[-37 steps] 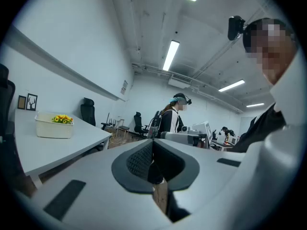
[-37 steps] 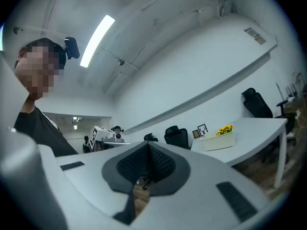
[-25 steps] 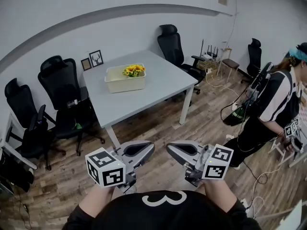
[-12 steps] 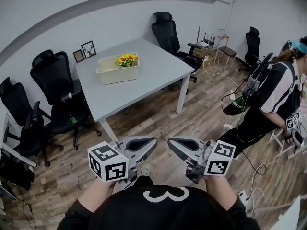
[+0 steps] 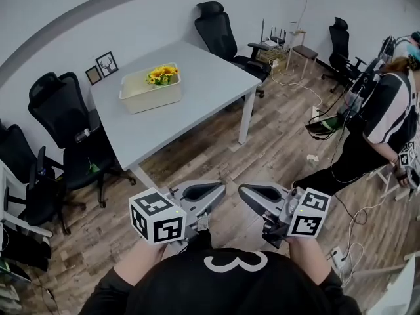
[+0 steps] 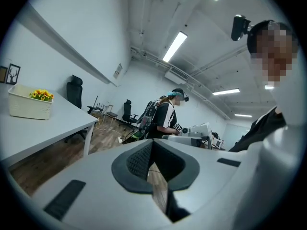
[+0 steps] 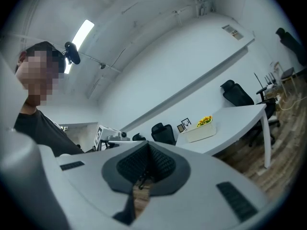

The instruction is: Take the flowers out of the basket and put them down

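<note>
Approach step: left hand-held gripper [image 5: 220, 189] and right hand-held gripper [image 5: 243, 191] closed, empty; flowers [image 5: 162, 74] in basket [image 5: 151, 97], upper left. Next: reach worktop [image 5: 203, 104], open jaws.

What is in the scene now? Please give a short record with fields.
flowers: yellow, standing in the basket
basket: cream, on the table
table: grey, ahead of the person, chairs around it
left hand-held gripper: jaws together, nothing held, away from the table
right hand-held gripper: jaws together, nothing held, beside the left one
task state: flowers not yet taken out
</note>
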Available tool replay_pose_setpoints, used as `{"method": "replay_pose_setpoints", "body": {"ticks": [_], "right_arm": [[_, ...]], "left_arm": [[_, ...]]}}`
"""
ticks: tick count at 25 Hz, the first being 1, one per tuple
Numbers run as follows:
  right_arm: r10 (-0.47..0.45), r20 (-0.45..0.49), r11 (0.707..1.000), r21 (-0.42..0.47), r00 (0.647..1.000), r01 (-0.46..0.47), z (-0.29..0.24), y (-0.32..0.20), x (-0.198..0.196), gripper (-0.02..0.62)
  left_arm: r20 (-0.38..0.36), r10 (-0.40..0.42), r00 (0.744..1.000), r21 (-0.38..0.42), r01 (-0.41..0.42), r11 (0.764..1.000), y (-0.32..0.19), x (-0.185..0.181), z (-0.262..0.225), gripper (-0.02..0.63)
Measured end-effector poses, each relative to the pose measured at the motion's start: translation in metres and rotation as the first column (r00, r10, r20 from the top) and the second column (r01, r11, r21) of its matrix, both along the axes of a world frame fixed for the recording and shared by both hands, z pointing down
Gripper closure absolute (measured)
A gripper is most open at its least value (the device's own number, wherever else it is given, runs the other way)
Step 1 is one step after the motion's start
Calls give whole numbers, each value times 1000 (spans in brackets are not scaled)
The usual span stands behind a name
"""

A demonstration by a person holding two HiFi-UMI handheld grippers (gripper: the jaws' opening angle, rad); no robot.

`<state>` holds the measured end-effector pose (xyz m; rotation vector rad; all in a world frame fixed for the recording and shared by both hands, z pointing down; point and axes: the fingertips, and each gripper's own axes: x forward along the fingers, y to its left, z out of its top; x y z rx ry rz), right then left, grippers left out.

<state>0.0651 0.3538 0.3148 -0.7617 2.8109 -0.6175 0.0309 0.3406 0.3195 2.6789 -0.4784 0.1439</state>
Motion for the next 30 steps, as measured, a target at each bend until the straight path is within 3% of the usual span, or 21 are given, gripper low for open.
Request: {"method": "replay_pose_setpoints", "body": {"ticks": [7, 14, 16, 21, 30], "right_arm": [[-9, -11, 999, -34, 1000, 9, 12, -72, -20, 588], [-38, -29, 996, -86, 999, 35, 18, -175, -55, 588], [-40, -33, 996, -85, 999, 37, 13, -207, -65, 588], [-50, -56, 996, -74, 997, 46, 3, -273, -90, 588], [-38, -73, 999, -10, 997, 38, -11, -347, -114, 588]], "left_arm": [[-32, -28, 999, -24, 27, 999, -72, -24, 9, 594], [-68, -76, 995, -58, 72, 996, -187, -66, 8, 594], [-54, -71, 996, -26, 70, 997, -217, -76, 3, 594], [4, -33, 999, 152, 32, 988, -281, -104, -13, 594], [-46, -64, 997, 140, 70, 988, -352, -131, -14, 592]]}}
